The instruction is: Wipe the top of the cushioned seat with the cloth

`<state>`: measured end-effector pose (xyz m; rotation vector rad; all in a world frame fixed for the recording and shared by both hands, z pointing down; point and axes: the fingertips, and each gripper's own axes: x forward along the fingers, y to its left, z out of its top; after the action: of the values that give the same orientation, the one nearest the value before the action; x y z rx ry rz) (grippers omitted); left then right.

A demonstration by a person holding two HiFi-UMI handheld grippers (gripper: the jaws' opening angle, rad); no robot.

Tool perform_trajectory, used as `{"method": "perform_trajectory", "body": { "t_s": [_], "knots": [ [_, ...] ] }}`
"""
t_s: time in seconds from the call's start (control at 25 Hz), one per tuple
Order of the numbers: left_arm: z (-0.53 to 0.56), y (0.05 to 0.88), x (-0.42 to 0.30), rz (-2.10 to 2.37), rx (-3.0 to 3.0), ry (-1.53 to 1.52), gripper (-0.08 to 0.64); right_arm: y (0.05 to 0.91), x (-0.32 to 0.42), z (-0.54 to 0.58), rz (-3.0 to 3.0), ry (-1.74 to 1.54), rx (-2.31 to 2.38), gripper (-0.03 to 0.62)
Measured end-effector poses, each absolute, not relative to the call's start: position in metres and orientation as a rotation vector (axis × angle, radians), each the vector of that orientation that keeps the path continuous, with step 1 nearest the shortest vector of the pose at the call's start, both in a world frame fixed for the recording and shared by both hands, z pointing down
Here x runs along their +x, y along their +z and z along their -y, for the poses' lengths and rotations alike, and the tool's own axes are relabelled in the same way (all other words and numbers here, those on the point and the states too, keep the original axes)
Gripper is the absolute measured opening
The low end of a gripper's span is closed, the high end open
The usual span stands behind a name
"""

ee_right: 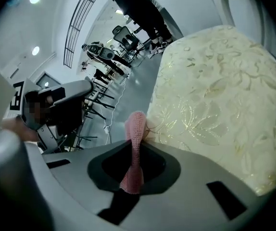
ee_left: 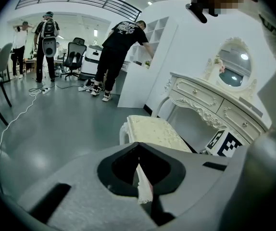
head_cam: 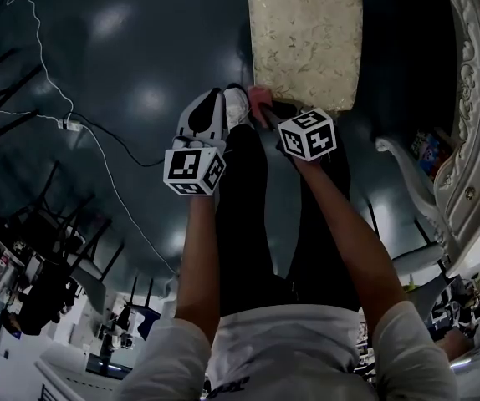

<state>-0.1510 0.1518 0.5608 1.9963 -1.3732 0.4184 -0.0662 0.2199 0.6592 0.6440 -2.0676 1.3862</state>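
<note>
On the glossy grey floor (head_cam: 123,73) stands the cushioned seat (ee_right: 215,105). The right gripper (ee_right: 133,146) pinches the pink cloth (ee_right: 136,126) at its edge. The left gripper (ee_left: 139,159) pinches a thin white strip (ee_left: 143,183).

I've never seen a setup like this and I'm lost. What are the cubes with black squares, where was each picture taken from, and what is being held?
No robot here: a person holds a two-jaw gripper in each hand; the marker cubes are part of them. The head view looks down from the person's head at both arms and the seat. The other two views come from cameras riding on the grippers. The right gripper pinches a pink cloth at the seat's edge. The left gripper is shut on a thin white strip, short of the seat.
</note>
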Motion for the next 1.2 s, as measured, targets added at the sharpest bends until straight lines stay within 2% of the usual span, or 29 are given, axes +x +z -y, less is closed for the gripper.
{"method": "perform_trajectory", "body": {
  "t_s": [0.24, 1.0, 1.2],
  "knots": [
    [-0.138, 0.558, -0.117, 1.346, 2.027, 0.401, 0.014, 0.655, -0.03, -0.218, 2.073, 1.378, 0.648, 0.028],
    [-0.116, 0.558, 0.038, 1.183, 2.125, 0.426, 0.014, 0.658, 0.157, -0.216, 1.971, 1.413, 0.852, 0.028],
    [-0.103, 0.542, 0.059, 1.165, 2.157, 0.41, 0.014, 0.653, 0.18, -0.201, 1.926, 1.425, 0.924, 0.028]
  ]
}}
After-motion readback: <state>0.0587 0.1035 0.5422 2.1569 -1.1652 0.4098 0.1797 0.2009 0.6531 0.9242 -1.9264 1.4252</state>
